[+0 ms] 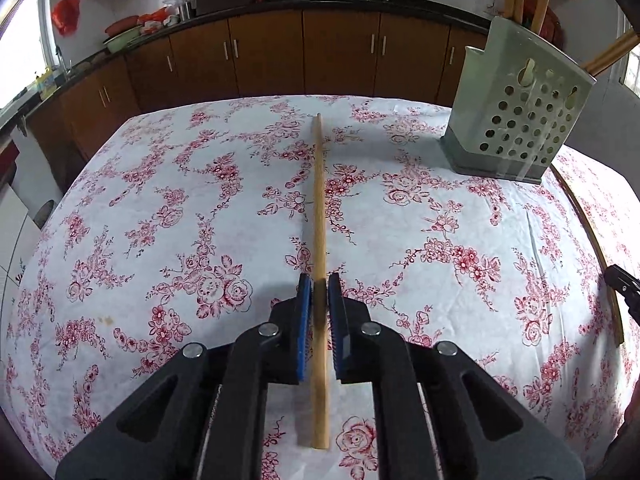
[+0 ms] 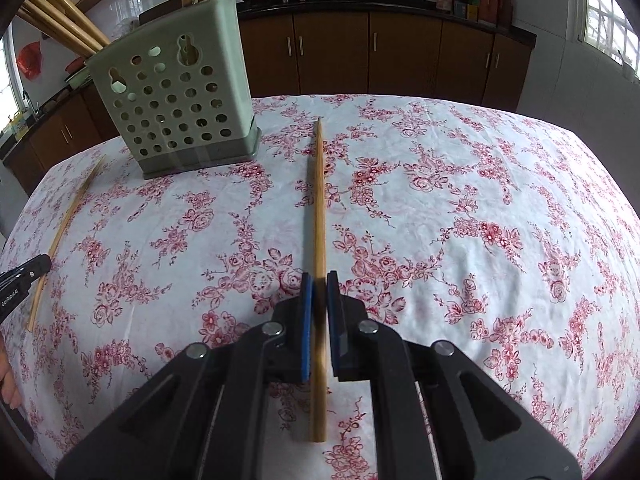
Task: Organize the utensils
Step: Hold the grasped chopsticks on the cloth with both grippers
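In the left wrist view a wooden chopstick (image 1: 319, 208) lies on the floral tablecloth, running straight away between the blue pads of my left gripper (image 1: 320, 282); the jaws stand close around it. In the right wrist view a second chopstick (image 2: 319, 208) lies the same way between the pads of my right gripper (image 2: 319, 280). A pale green perforated utensil holder (image 1: 520, 112) stands at the far right of the left view and at the far left of the right view (image 2: 172, 96), with several chopsticks sticking up out of it.
The left gripper's chopstick (image 2: 60, 240) shows at the left edge of the right view, beside the left gripper's tip (image 2: 24, 276). The right gripper's tip (image 1: 622, 284) shows at the left view's right edge. Brown kitchen cabinets (image 1: 304, 52) stand behind the table.
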